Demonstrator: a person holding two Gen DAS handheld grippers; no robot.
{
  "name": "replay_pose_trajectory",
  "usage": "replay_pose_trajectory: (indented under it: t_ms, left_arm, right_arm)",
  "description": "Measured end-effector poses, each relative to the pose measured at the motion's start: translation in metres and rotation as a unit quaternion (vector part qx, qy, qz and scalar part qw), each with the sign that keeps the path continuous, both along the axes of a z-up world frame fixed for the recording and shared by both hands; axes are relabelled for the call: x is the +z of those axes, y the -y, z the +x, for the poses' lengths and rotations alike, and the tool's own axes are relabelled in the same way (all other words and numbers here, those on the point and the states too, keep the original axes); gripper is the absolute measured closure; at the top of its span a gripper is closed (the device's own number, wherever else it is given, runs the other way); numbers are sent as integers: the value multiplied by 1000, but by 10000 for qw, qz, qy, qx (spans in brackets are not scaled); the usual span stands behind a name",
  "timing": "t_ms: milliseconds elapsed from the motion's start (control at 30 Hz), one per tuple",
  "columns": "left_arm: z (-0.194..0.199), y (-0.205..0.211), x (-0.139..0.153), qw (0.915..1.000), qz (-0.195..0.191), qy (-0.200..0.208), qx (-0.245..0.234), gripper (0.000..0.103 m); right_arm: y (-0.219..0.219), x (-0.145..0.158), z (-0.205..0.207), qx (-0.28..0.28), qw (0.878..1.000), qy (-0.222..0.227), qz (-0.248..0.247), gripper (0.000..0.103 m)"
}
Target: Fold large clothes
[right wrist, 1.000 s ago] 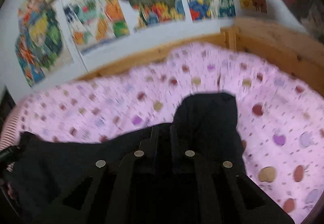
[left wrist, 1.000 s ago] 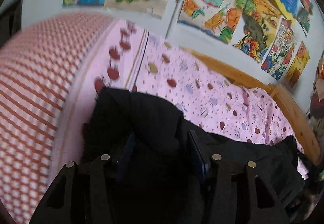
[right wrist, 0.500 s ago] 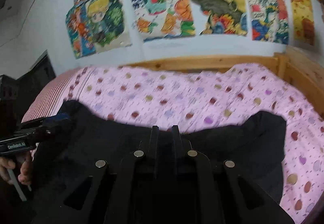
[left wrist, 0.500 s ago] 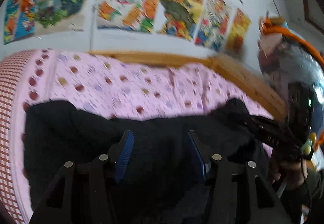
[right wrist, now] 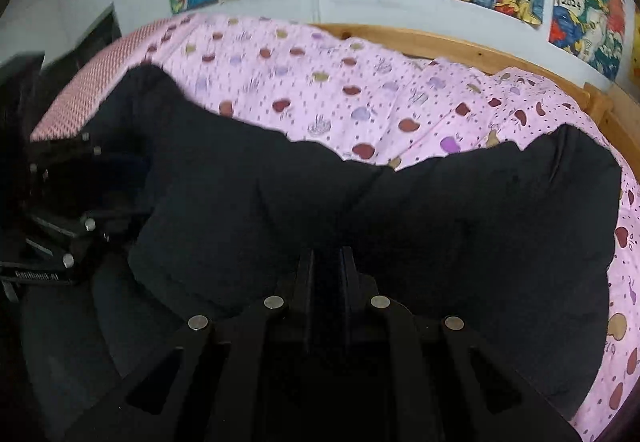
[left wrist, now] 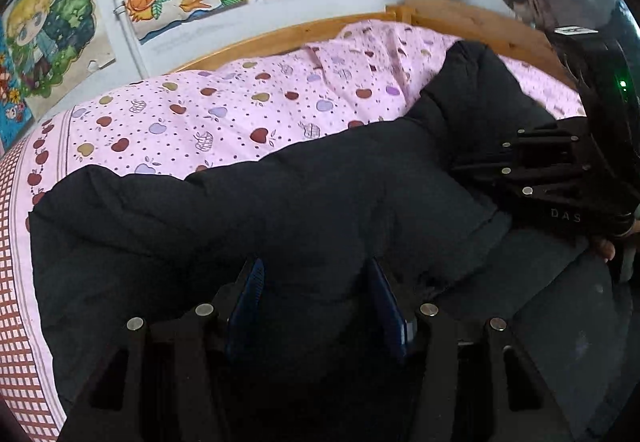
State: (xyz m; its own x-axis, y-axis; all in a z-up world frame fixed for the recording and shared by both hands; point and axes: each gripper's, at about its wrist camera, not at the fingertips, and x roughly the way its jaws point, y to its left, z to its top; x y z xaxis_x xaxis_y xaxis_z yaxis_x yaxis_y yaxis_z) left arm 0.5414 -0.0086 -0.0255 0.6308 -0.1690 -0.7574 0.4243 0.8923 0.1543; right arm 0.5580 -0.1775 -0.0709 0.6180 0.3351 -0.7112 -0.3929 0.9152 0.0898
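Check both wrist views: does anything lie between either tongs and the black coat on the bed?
Nothing visible does. The left tongs straddle a bulge of the black coat, and the right tongs are shut on its near edge. Only the pink apple-print sheet lies beyond.

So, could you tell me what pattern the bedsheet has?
Pink bedsheet with small multicoloured apples and dots; clearest in left wrist view.
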Motion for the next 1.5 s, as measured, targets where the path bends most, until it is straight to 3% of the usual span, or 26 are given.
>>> replay_pose_trajectory:
  t_ms: [867, 967, 1033, 1133, 1200, 1233, 1267, 1333, 1500]
  left_arm:
    - [-7, 2, -6, 9995, 102, 286, -16, 50]
    - [-8, 5, -5, 9991, 263, 319, 28, 46]
    - [-8, 7, -2, 9983, 418, 371, 164, 32]
    - [-9, 2, 6, 9983, 319, 337, 360, 27]
    - [-13, -4, 13, 9979, 221, 343, 510, 26]
    - [-16, -6, 16, 9974, 193, 366, 584, 26]
    - [-21, -7, 20, 9970, 164, 403, 638, 26]
    - [-31, -10, 28, 9962, 160, 506, 698, 22]
    - [-59, -13, 48, 9946, 210, 772, 665, 11]
  right_arm:
    - [3, -5, -8, -74, 9995, 277, 123, 92]
    - [6, -5, -9, -72, 9993, 291, 206, 92]
    - [9, -4, -9, -67, 9990, 290, 322, 92]
    - [18, 0, -10, -52, 9974, 286, 652, 90]
    - [23, 6, -13, -92, 9960, 302, 831, 84]
    - [24, 9, -16, -115, 9957, 335, 860, 73]
    - [27, 17, -23, -180, 9949, 482, 871, 55]
    - [29, 28, -36, -293, 9930, 776, 846, 33]
    - [34, 55, -58, -315, 9908, 1085, 751, 29]
